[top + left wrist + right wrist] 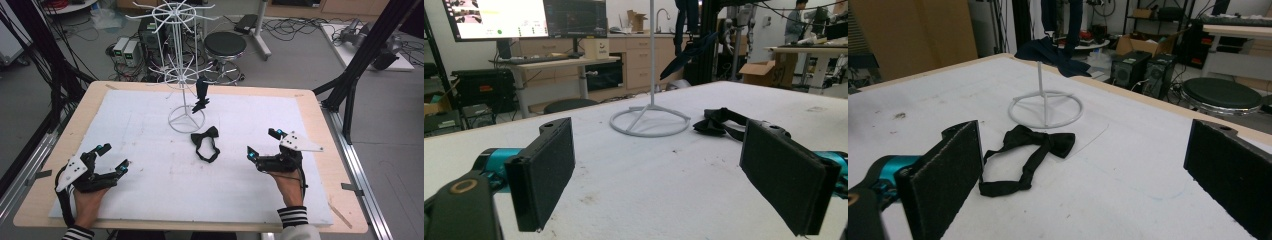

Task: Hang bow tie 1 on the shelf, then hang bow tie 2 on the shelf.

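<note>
- Left tongs rest at the table's 8 o'clock, jaws spread wide, gripping nothing.
- Right tongs sit at 4 o'clock, also wide apart and empty.
- A black bow tie lies flat near the centre, just at 5 o'clock of the white wire stand's ring base.
- A dark blue tie hangs from the stand.

Black bow tie between wide-apart jaws

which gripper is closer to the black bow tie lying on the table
Right. The right gripper sits just right of the black bow tie; the left gripper is far off to its left.
</note>
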### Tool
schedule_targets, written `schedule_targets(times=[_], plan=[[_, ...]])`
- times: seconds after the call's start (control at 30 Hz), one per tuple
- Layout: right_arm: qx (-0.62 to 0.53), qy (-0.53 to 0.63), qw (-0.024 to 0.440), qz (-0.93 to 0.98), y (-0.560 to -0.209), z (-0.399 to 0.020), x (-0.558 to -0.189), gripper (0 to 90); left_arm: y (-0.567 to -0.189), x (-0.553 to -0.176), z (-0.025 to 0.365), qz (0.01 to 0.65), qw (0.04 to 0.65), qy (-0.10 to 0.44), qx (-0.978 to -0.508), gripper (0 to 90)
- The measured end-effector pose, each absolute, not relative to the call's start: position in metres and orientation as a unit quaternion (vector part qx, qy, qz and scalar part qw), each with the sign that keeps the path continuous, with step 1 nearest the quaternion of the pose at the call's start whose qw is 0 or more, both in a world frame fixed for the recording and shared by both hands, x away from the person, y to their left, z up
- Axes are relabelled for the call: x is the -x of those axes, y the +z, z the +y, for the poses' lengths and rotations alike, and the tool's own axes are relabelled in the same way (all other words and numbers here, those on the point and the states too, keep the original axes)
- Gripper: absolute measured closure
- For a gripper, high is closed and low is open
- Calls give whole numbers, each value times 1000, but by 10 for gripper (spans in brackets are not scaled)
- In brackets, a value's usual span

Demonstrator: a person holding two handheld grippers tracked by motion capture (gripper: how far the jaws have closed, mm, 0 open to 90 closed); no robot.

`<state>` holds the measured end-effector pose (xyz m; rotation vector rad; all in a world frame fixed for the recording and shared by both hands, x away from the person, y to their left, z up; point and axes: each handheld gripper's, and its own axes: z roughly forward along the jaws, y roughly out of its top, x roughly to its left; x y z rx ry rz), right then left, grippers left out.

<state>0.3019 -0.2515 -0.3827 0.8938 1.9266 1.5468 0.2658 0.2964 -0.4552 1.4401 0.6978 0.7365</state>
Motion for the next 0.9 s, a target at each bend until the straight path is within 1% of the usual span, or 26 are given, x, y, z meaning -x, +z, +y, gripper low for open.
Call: schedule_targets(times=[0.1,0.27,0.7,0.9], plan=[[-329,572,245,710,-388,-254,-298,17,-455,-266,297,306,636,323,-630,149],[-338,568,244,709,-394,-258,-296,17,-455,-266,296,307,636,323,-630,149],[-341,562,246,712,-395,-259,-298,17,-455,-266,297,306,637,322,-630,149],[-338,557,239,720,-391,-259,-302,17,-455,-266,297,307,638,322,-629,149]])
